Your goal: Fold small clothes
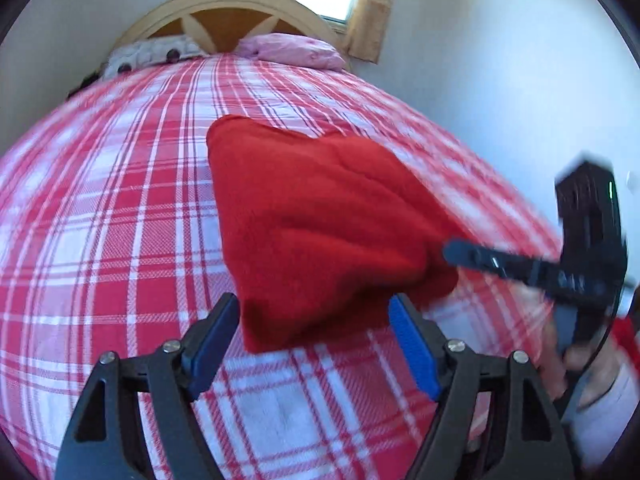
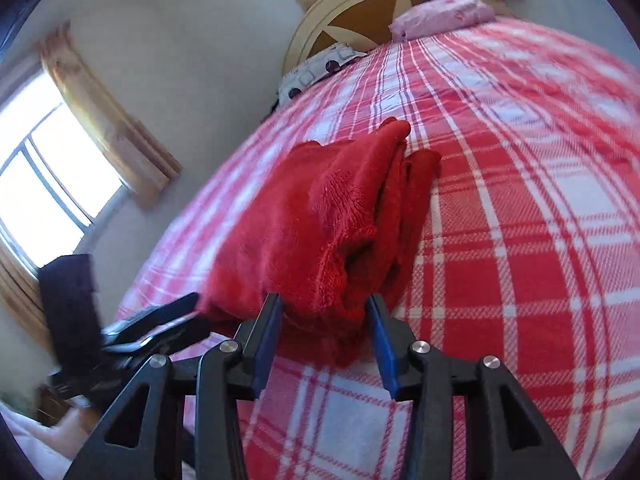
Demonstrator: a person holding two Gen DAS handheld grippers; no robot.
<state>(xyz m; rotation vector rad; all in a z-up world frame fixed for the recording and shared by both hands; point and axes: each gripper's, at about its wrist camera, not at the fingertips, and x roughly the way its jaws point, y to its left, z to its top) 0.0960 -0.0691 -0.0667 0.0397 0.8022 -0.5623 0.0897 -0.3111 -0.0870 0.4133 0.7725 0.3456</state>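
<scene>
A small red fleece garment (image 1: 316, 220) lies bunched on the red and white plaid bedcover (image 1: 120, 200). My left gripper (image 1: 316, 332) is open, its blue pads (image 1: 412, 348) either side of the garment's near edge, not closed on it. My right gripper (image 2: 326, 332) is open too, with the garment's folded end (image 2: 340, 232) between its blue pads (image 2: 384, 344). In the left wrist view the right gripper (image 1: 452, 250) reaches the garment's right side. In the right wrist view the left gripper (image 2: 192, 304) sits at the garment's left corner.
A pink pillow (image 1: 296, 50) and a patterned white pillow (image 1: 152, 52) lie against the rounded wooden headboard (image 1: 224, 12). A white wall (image 1: 500, 80) runs along the bed's right side. Curtained windows (image 2: 52, 184) stand to the left and behind the headboard.
</scene>
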